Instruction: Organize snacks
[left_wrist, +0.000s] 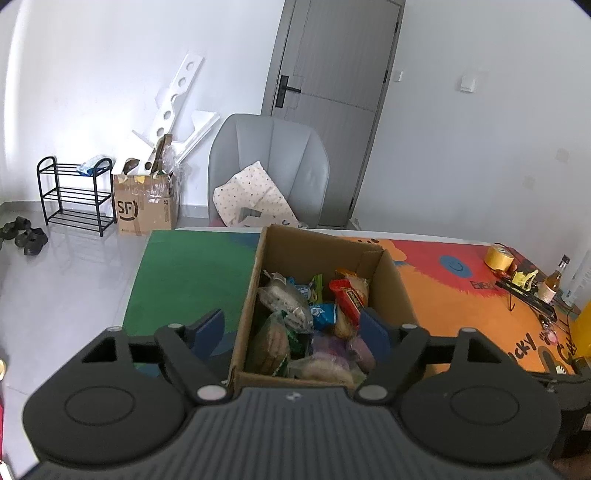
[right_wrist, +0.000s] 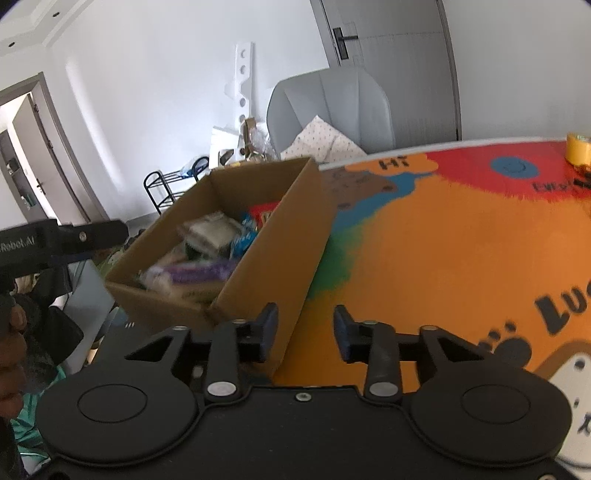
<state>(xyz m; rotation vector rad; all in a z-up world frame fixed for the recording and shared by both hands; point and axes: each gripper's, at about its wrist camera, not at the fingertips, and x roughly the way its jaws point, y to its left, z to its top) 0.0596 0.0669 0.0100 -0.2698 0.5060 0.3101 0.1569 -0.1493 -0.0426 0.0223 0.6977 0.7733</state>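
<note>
Blue pads tip the left gripper (left_wrist: 295, 332), whose fingers are spread wide with nothing between them but the near left corner of the cardboard box (left_wrist: 391, 280): the left pad hangs outside the box's left wall, above the green part of the table mat (left_wrist: 184, 273), and the right pad hangs over the box's contents. Straight ahead of those fingers, inside the box, lies the pile of snacks (left_wrist: 314, 325): a red packet (left_wrist: 347, 299), blue wrappers, green-edged bags and pale purple packs, heaped together. Beyond the box, a grey chair (left_wrist: 273, 158) with a dotted cushion stands at the table's far edge, and a roll of yellow tape (left_wrist: 498, 256) sits far off to the right.

The right gripper (right_wrist: 306, 328) is also open, its fingers apart and empty. Its left finger is close to the box's near right corner; I cannot tell whether it touches. Its right finger hangs over the orange area of the mat.
</note>
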